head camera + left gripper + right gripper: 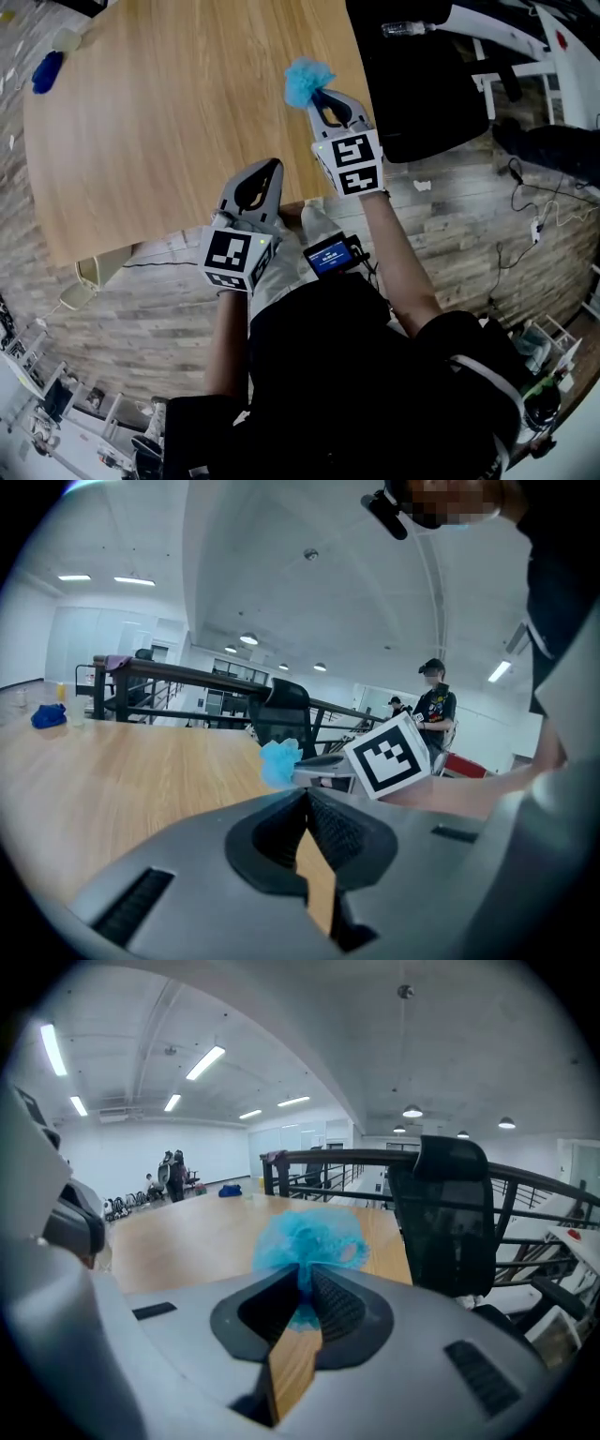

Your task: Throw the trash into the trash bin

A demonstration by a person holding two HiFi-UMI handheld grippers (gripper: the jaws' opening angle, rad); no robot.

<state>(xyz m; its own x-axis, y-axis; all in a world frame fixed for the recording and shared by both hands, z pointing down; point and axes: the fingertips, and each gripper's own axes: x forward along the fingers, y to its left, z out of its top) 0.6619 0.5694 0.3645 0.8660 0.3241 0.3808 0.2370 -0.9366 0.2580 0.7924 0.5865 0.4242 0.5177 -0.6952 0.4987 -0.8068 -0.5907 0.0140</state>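
Note:
The trash is a crumpled light-blue wad (306, 81), pinched between the tips of my right gripper (315, 94) and held above the right edge of the wooden table (169, 122). In the right gripper view the blue wad (309, 1241) bulges out past the shut jaws of the right gripper (307, 1279). My left gripper (269, 168) hovers lower, over the table's near edge, shut with nothing in it. Seen from the left gripper (307, 796), the wad (279, 761) and the right gripper's marker cube (389, 755) are ahead to the right. No trash bin is in view.
A black office chair (417, 89) stands just right of the table, with a clear bottle (405, 29) beyond it. A blue object (47, 71) lies at the table's far left corner. Cables (544, 220) trail on the wood floor. People stand far off (433, 705).

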